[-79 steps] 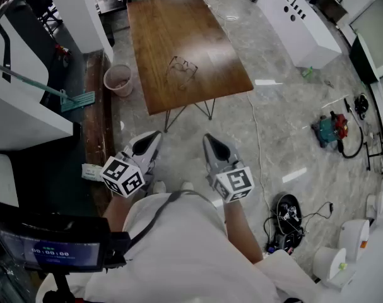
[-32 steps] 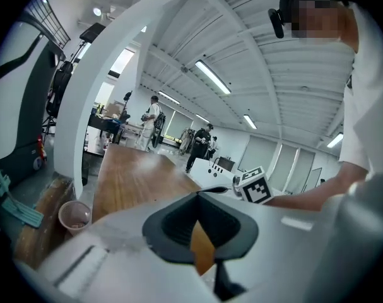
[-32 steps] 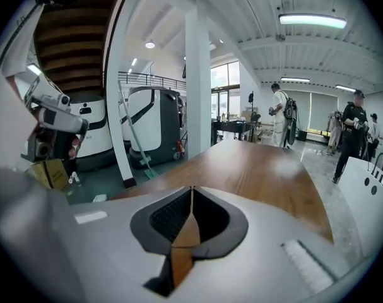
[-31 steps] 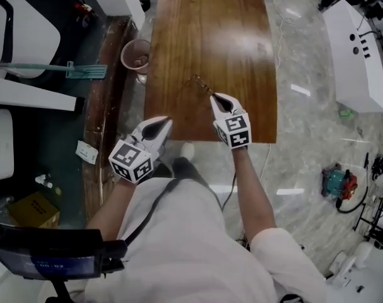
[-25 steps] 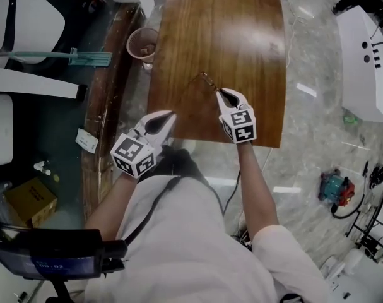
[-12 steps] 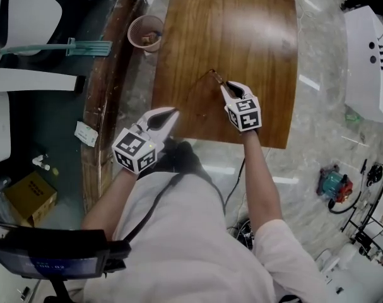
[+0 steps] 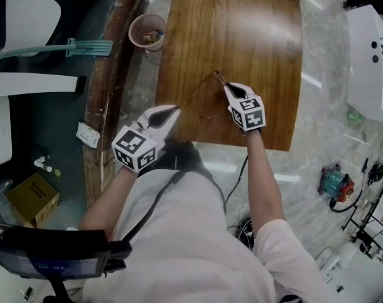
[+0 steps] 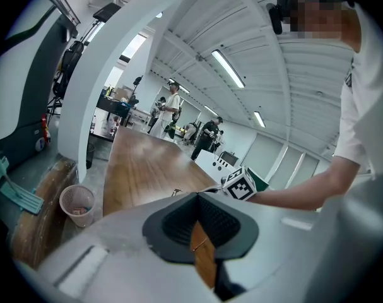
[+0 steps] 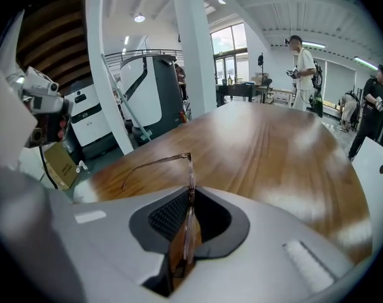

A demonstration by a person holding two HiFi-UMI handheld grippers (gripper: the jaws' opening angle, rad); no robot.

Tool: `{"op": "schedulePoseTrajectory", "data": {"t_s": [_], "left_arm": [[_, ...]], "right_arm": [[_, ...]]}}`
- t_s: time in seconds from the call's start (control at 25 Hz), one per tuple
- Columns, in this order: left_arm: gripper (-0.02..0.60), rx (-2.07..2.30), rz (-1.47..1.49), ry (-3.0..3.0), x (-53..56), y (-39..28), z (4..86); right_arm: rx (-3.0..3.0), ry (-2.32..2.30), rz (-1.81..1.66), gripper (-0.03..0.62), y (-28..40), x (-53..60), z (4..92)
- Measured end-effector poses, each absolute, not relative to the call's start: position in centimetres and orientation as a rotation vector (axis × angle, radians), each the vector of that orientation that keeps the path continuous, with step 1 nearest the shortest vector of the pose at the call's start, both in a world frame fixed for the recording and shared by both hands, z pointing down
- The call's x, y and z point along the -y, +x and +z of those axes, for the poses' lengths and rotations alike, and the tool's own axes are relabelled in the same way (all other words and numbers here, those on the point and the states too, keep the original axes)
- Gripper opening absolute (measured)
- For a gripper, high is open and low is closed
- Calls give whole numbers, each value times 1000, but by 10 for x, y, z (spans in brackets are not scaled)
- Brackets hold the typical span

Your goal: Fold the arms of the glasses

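The thin-rimmed glasses [image 7: 214,75] stand near the front of the brown wooden table [image 7: 241,30], one arm stretched out toward the left. My right gripper [image 7: 228,88] is at their front piece. Its jaws are closing, and in the right gripper view the rim [image 9: 190,169] runs down between the pads of the right gripper [image 9: 190,197], which press on it. The spread arm [image 9: 152,164] sticks out to the left. My left gripper [image 7: 173,110] hovers over the table's front left edge, shut and empty. In the left gripper view the left gripper [image 8: 197,197] points at the right one's marker cube [image 8: 241,183].
A pink mesh bin [image 7: 147,31] stands on the floor left of the table, with a teal squeegee [image 7: 84,46] beyond it. A white cabinet [image 7: 371,49] is at the right. A cardboard box [image 7: 30,197] lies at the lower left. People stand at the room's far end [image 9: 301,62].
Both grippers came forward and down to the table. The right one reached the glasses and now has the rim between its jaws. The left moved up to the table's front edge.
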State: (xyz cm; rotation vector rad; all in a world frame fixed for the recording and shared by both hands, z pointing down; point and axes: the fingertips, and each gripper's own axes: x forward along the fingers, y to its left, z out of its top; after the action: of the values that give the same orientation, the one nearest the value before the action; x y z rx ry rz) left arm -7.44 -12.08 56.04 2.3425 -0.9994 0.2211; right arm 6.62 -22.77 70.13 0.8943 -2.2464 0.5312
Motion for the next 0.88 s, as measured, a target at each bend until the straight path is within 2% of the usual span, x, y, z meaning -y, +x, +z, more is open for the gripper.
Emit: {"op": "schedulePoseTrajectory", "data": {"t_s": [0.4, 0.52, 0.88], "left_arm": [[6, 982, 216, 2368, 134, -86, 544], [58, 923, 191, 2369, 135, -82, 536], [132, 650, 111, 2421, 121, -66, 493]], "right_arm": [[2417, 1038, 688, 34, 67, 221, 656], [2488, 1080, 721, 32, 69, 214, 632], [2795, 1058, 793, 34, 73, 181, 539]]}}
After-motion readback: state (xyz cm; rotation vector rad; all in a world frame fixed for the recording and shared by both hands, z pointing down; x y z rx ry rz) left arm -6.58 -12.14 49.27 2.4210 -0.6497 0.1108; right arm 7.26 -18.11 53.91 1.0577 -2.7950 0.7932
